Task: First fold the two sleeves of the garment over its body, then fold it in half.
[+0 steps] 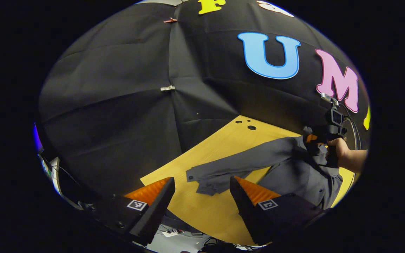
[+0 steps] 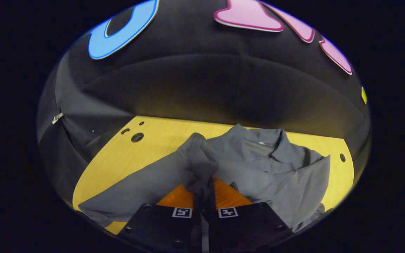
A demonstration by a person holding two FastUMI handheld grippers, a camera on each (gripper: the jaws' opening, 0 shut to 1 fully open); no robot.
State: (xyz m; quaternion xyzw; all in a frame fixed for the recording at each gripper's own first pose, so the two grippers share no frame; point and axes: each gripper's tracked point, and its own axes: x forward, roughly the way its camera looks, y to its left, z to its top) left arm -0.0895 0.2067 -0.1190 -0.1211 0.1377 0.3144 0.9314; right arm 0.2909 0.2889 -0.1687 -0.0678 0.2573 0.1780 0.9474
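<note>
The right tongs (image 2: pixel 202 191) pinch the shirt (image 2: pixel 269 168) at its shoulder; the sleeve (image 1: pixel 230 167) stretches lengthwise toward the open left tongs (image 1: pixel 202 196), ending just ahead of them.

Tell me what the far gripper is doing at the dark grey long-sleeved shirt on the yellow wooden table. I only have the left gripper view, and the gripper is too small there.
Observer: In the right gripper view, the right gripper is shut on a bunch of fabric of the dark grey shirt, which stands up above its fingers.
Operator: Which part of the shirt is that?
Observer: The upper end of the long sleeve, near the shoulder. The rest of it trails left from the pinch across the yellow wooden table.
Operator: Is the collar folded under?
Observer: No, the collar lies open and face up at the shirt's far side.
</note>
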